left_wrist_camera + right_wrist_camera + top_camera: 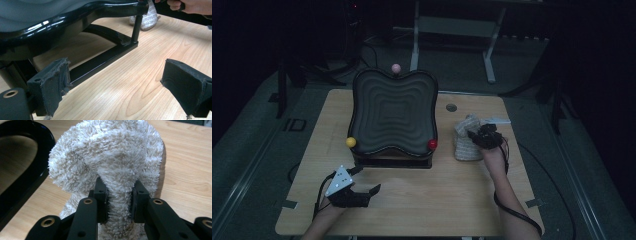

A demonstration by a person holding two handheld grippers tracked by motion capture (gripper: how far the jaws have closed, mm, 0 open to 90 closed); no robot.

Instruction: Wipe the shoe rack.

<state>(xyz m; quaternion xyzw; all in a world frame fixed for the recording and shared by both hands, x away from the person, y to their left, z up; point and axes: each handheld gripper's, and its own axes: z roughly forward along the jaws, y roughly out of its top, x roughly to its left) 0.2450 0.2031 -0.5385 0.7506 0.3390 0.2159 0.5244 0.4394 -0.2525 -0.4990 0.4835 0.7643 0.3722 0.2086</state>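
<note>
A fluffy white towel lies bunched on the right side of the wooden table. My right gripper is shut on a fold of this towel, with the pile squeezed between the two black jaws. A black wavy tray on a raised black stand sits in the middle of the table. My left gripper rests near the front left, jaws wide apart and holding nothing, pointing at the tray stand's base.
Coloured balls sit on the tray's corners: yellow, red, pink. A small round grey disc lies on the table behind the towel. Dark frames and stands ring the table.
</note>
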